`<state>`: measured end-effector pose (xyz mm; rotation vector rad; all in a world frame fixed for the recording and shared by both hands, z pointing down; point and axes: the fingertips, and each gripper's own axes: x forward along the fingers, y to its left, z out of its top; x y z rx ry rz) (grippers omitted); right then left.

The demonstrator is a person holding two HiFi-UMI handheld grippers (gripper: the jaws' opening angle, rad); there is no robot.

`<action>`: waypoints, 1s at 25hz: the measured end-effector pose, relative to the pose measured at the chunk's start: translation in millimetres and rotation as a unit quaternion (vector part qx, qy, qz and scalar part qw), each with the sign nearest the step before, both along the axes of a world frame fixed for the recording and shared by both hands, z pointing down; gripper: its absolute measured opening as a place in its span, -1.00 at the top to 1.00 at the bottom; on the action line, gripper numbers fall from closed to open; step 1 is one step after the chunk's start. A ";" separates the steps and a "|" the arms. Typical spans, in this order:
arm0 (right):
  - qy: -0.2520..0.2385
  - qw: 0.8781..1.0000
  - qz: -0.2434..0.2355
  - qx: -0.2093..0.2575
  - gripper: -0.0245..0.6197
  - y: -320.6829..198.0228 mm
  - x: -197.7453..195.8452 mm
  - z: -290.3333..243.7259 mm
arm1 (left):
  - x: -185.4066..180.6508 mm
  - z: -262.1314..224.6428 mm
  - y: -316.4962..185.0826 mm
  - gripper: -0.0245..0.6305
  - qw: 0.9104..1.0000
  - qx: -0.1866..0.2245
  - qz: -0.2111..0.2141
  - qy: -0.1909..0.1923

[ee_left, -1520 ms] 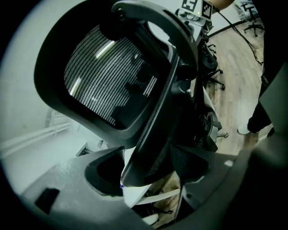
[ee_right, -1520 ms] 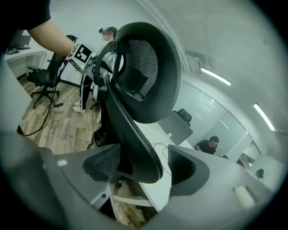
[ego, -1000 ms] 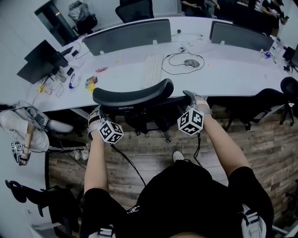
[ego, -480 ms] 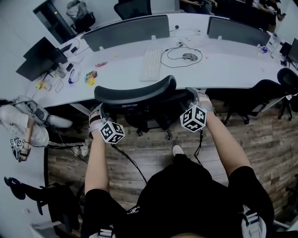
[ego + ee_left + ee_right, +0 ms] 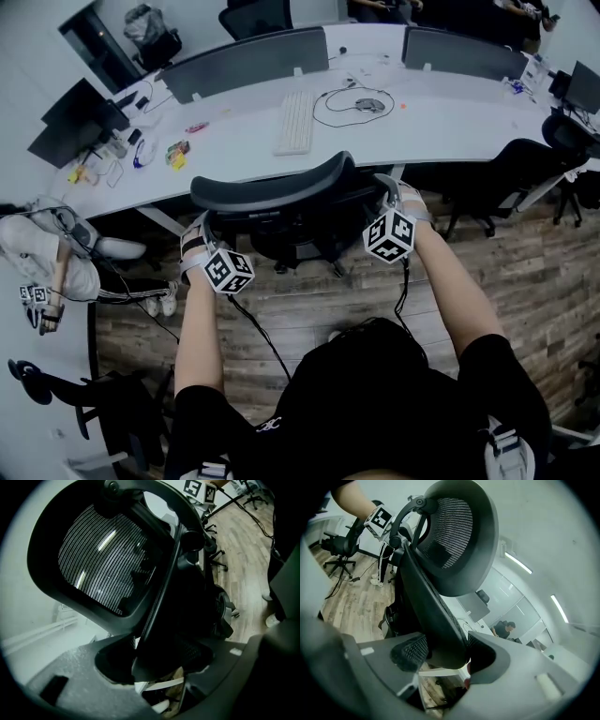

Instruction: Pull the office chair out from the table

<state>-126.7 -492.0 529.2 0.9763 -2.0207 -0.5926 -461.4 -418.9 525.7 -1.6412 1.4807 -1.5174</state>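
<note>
The black mesh office chair (image 5: 272, 192) stands between me and the long white table (image 5: 450, 122), its back toward me. My left gripper (image 5: 200, 228) is shut on the left edge of the chair's backrest, and my right gripper (image 5: 386, 194) is shut on the right edge. In the left gripper view the backrest's dark frame (image 5: 157, 620) runs down between the jaws of the left gripper (image 5: 154, 663), with the mesh headrest (image 5: 103, 559) above. In the right gripper view the frame (image 5: 433, 616) fills the gap of the right gripper (image 5: 440, 656).
A white keyboard (image 5: 293, 122) and a corded mouse (image 5: 366, 105) lie on the table, behind them grey dividers (image 5: 248, 61). Dark monitors (image 5: 70, 122) stand at the left. Another black chair (image 5: 525, 178) sits at the right. Wood floor (image 5: 309, 309) lies under me.
The chair and both grippers have come back from the table together; the table, keyboard and mouse now sit farther up in the head view. Both grips are unchanged.
</note>
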 end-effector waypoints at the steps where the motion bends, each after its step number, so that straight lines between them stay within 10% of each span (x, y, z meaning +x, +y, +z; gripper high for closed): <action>1: 0.000 1.000 0.000 -0.001 0.12 3.4 1.8 0.5 | 1.8 0.5 3.9 0.15 1.000 -0.001 -0.001 0.000; 25: -0.004 0.999 -0.046 -0.001 0.11 112.4 54.7 2.2 | 63.1 2.0 147.0 0.15 0.999 0.001 -0.043 0.002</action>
